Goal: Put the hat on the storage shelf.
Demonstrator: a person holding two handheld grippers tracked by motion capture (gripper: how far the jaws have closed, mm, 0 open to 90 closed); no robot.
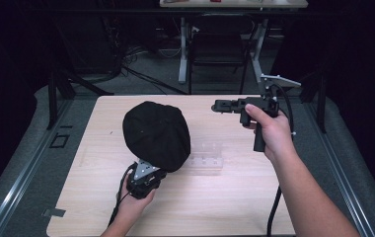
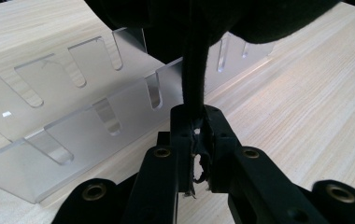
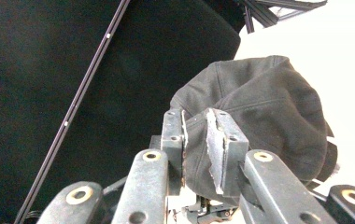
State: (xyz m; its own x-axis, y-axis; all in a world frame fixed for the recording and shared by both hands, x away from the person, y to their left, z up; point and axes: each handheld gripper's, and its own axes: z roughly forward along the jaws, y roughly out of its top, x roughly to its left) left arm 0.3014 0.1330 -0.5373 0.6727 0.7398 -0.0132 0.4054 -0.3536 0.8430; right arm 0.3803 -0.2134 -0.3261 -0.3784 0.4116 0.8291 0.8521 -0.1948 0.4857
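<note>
A black cap (image 1: pixel 156 133) is held up over the middle of the wooden table (image 1: pixel 235 197). My left gripper (image 1: pixel 152 170) is below its near edge, shut on a fold of the cap's fabric (image 2: pixel 193 70), as the left gripper view (image 2: pixel 196 121) shows close up. My right gripper (image 1: pixel 220 105) is held above the table's far right, pointing left toward the cap and apart from it. In the right gripper view its jaws (image 3: pixel 195 126) stand slightly open with nothing between them, and the cap (image 3: pixel 269 107) hangs beyond.
A clear acrylic rack (image 1: pixel 205 159) with slotted walls lies on the table just right of the cap, close behind the left gripper (image 2: pixel 73 116). Table legs and a chair (image 1: pixel 220 49) stand beyond the far edge. Dark floor surrounds the table.
</note>
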